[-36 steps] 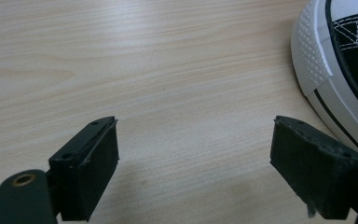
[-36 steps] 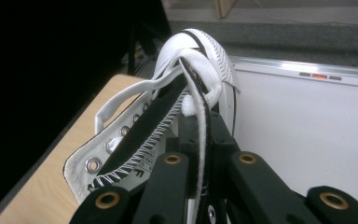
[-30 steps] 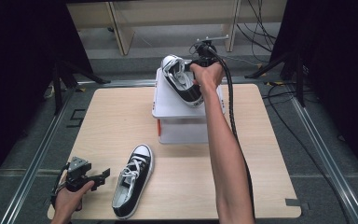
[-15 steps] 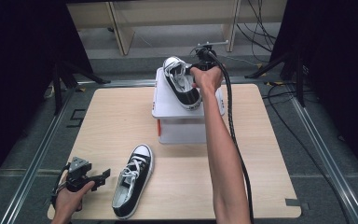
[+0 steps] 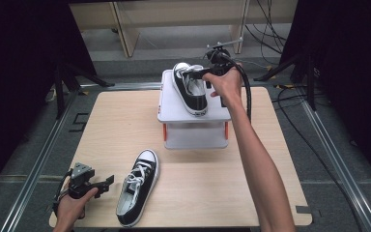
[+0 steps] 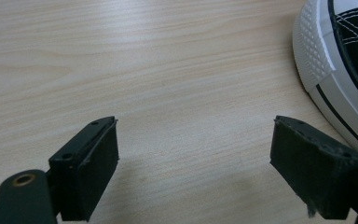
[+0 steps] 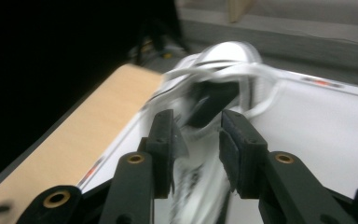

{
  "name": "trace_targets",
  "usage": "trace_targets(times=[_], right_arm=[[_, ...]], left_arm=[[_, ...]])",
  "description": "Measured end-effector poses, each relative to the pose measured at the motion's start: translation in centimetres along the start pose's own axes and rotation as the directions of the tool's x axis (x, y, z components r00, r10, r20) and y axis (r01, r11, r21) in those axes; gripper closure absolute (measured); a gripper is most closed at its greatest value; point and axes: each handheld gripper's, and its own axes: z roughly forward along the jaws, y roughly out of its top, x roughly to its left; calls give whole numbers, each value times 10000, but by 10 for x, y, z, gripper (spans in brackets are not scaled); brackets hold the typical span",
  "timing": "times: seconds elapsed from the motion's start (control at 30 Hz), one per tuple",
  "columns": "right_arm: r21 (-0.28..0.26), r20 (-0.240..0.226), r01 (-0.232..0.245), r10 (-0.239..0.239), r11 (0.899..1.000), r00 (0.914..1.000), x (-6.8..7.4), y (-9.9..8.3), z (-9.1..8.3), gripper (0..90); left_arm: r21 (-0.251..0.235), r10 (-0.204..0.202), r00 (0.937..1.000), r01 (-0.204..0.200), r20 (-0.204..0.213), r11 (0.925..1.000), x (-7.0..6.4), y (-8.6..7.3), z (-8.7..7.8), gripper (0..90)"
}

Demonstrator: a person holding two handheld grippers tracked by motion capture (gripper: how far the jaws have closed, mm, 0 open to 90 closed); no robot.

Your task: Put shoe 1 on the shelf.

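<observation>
Right gripper (image 7: pixel 196 154): fingers (image 7: pixel 164 140) nearly closed, narrow gap, clamped on the side wall of a black-and-white sneaker (image 5: pixel 190 87). The view is motion-blurred, so the exact bite can't be told, but the collar and laces sit just past the fingertips. In the high view the shoe lies on top of the white stand (image 5: pixel 171 108), toe toward the person, heel at the far edge, with the right hand (image 5: pixel 227 82) just beside its opening.

Left gripper (image 6: pixel 196 163): fingers (image 6: pixel 91 172) wide open, holding nothing, bare tabletop (image 6: pixel 168 70) between them. The rubber toe of the second sneaker (image 6: pixel 340 70) lies just outside the right finger, not touching as far as I can tell. In the high view this gripper (image 5: pixel 89 181) sits low at the near-left corner, beside that shoe (image 5: pixel 137 186).

Step, judged: placing or straightening the first shoe on the stand, grip not yet released. Next move probably calls for settling the sole flat, opening the fingers and backing out clear of the laces; then the left fingers must shift sideways to straddle the second shoe's side.

Versus a second ago: the shoe on the stand has turned, toe swung more toward the near edge and lying straighter along the stand; the right hand moved with it. Left gripper and tabletop shoe unchanged.
</observation>
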Motion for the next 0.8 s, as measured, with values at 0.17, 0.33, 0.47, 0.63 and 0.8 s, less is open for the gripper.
trace_targets(times=[0.17, 0.33, 0.47, 0.63, 0.8], right_arm=[[325, -1033, 744, -706, 9967, 9921, 10, -17, -12, 705], [693, -1235, 1457, -1365, 9869, 9829, 11, -29, -10, 732], [900, -1507, 1796, -1649, 9796, 9747, 13, -29, -1, 747], [1243, -1295, 1720, -1558, 9772, 9793, 15, -28, 7, 872], [1141, -1027, 1717, -1603, 9785, 9817, 20, -25, 8, 888]], left_arm=[[-30, 22, 10000, -22, -24, 10000, 1, 0, 0, 149], [67, 39, 10000, -38, -79, 10000, 1, 0, 0, 149], [27, -4, 10000, 4, -72, 10000, 1, -1, -1, 149], [-63, 0, 10000, 0, 24, 10000, 2, -1, -1, 149], [8, 11, 10000, -11, -22, 10000, 0, 0, 0, 149]])
